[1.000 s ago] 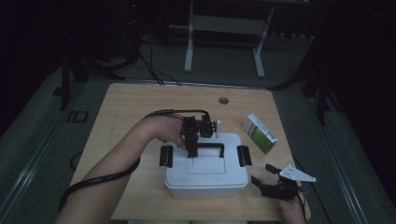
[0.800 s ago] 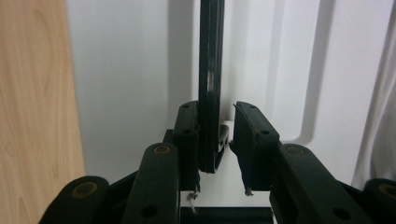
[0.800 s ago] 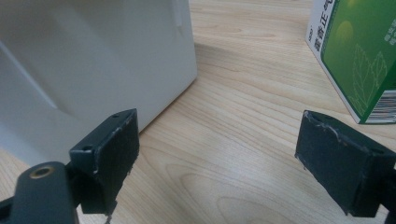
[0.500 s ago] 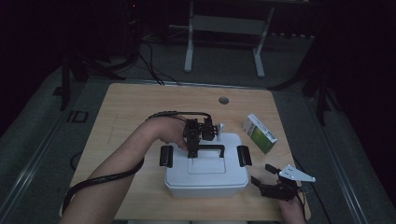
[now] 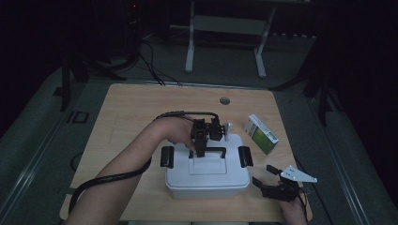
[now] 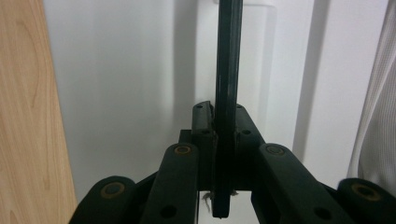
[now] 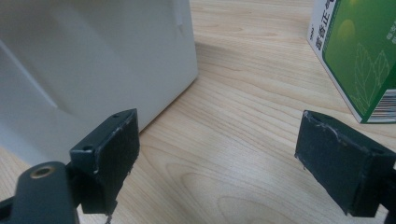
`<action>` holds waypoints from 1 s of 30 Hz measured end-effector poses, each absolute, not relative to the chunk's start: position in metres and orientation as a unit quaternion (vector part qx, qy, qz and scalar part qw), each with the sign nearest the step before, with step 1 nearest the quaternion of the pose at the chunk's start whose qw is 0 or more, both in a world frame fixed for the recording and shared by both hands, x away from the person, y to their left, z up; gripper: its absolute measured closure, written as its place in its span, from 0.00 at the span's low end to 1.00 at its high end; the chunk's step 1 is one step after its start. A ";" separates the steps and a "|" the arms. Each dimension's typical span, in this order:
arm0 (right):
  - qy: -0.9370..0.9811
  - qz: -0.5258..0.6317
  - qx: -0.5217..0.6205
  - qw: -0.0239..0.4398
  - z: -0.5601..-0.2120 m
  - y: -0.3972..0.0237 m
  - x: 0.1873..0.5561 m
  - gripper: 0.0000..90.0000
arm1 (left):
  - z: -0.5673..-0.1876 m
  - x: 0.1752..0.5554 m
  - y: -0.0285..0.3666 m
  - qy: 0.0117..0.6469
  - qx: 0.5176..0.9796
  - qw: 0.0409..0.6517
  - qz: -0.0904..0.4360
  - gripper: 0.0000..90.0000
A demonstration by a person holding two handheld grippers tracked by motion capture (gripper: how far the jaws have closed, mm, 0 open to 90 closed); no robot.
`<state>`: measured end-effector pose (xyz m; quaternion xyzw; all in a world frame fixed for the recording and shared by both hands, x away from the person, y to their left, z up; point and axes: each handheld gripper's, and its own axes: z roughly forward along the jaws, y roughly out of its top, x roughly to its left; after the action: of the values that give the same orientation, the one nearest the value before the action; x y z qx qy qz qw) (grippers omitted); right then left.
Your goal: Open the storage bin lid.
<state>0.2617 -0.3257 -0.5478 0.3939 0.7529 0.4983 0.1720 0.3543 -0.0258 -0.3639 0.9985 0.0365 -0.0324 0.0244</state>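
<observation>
A white lidded storage box (image 5: 206,180) stands at the front middle of the wooden table (image 5: 131,112). Its black carry handle (image 5: 217,149) lies across the lid. My left gripper (image 5: 202,151) points down on that handle. In the left gripper view the handle (image 6: 229,70) runs straight between the jaws of the left gripper (image 6: 224,121); they have just been closing and now press on it. My right gripper (image 5: 263,174) rests open near the table's front right corner. In the right gripper view its open jaws (image 7: 224,158) frame bare wood beside the box wall (image 7: 93,60).
A green and white carton (image 5: 261,134) (image 7: 359,56) lies right of the box. Black latches (image 5: 166,157) (image 5: 245,156) sit on the box's left and right sides. A round cable hole (image 5: 225,101) marks the table's far side. Desk legs and cables stand on the floor beyond.
My left hand has shifted slightly over the lid and its gripper sits tighter on the handle. The right gripper has stayed in place.
</observation>
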 end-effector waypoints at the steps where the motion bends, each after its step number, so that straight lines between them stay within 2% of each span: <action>1: 0.753 0.498 0.394 0.172 -0.548 -0.326 0.262 0.15 | -0.364 0.354 -0.026 0.037 0.999 0.023 -0.033 0.93; 15: 0.753 0.498 0.395 0.171 -0.548 -0.326 0.262 0.15 | -0.358 0.354 -0.025 0.036 0.998 0.031 -0.032 0.93; 30: 0.752 0.498 0.396 0.170 -0.548 -0.326 0.262 0.15 | -0.332 0.353 -0.016 0.036 0.998 0.053 -0.010 0.93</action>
<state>0.2621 -0.3256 -0.5479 0.3958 0.7523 0.4984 0.1704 0.3528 -0.0155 -0.3321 0.9979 0.0363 -0.0101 0.0527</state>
